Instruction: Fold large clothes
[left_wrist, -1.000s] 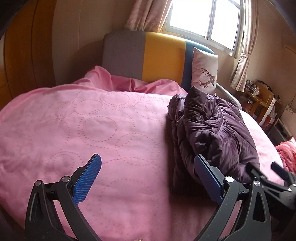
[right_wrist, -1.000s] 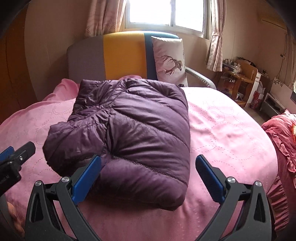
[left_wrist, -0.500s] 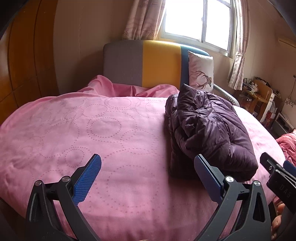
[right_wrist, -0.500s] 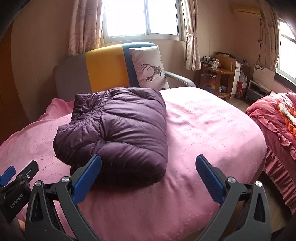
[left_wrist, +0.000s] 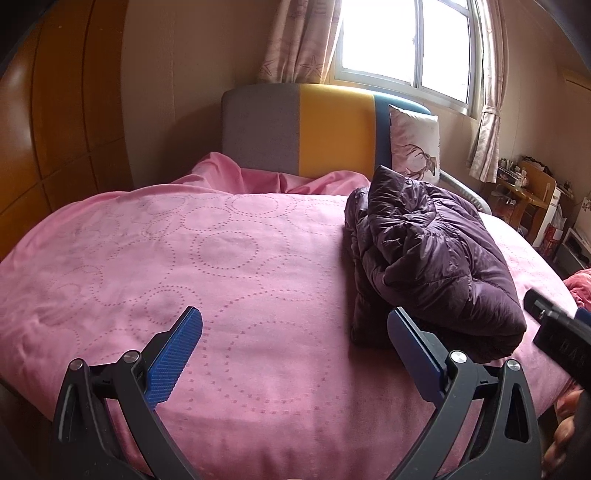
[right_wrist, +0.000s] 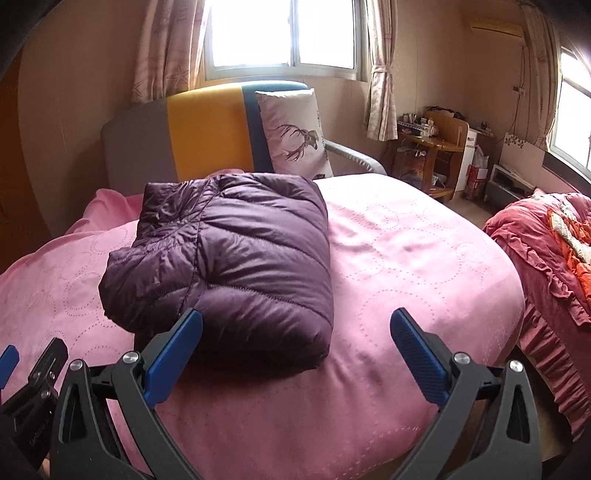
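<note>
A dark purple puffer jacket (right_wrist: 236, 258) lies folded in a thick bundle on the pink bed cover (right_wrist: 406, 258). In the left wrist view the jacket (left_wrist: 424, 254) sits to the right of centre. My left gripper (left_wrist: 295, 354) is open and empty, held back over the cover's near edge, left of the jacket. My right gripper (right_wrist: 295, 354) is open and empty, held back from the jacket's near edge, touching nothing. Part of the right gripper's body (left_wrist: 561, 339) shows at the right edge of the left wrist view.
A grey, yellow and blue headboard (right_wrist: 207, 125) and a white deer-print pillow (right_wrist: 295, 129) stand behind the jacket. A red ruffled bedspread (right_wrist: 546, 251) lies to the right. A wooden desk (right_wrist: 436, 147) stands in the far corner. Wooden wardrobe panels (left_wrist: 55, 129) are on the left.
Both grippers have pulled back and risen away from the jacket, so the bed looks farther off. The jacket stays folded in the same place. Both grippers stay open.
</note>
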